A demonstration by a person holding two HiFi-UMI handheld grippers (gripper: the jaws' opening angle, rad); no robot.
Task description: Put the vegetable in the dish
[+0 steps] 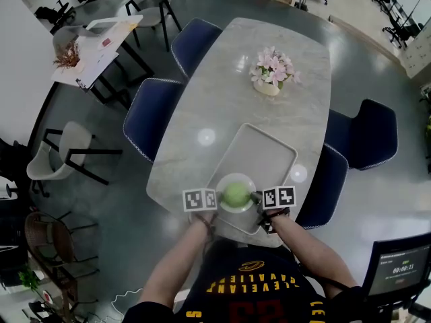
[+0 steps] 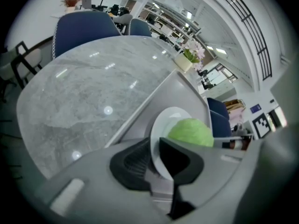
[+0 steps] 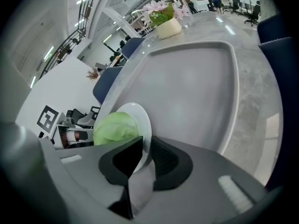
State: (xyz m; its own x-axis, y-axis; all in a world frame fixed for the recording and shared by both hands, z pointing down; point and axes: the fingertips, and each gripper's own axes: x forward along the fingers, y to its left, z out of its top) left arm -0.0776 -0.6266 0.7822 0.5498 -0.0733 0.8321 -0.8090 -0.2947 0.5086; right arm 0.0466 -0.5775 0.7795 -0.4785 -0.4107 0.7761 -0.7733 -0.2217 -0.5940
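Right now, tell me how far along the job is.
Done: the cabbage sits in the white dish. In hand: the left gripper and right gripper each have their fingers shut on the dish's rim, over the near end of the grey tray. Left: probably only setting it down and letting go.

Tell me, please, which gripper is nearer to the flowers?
Right. The right gripper grips the dish in line with the flowers; the left gripper grips it further aside.

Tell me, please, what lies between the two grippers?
The white dish holding the green cabbage lies between the left gripper and the right gripper, each shut on its rim, as the head view shows.
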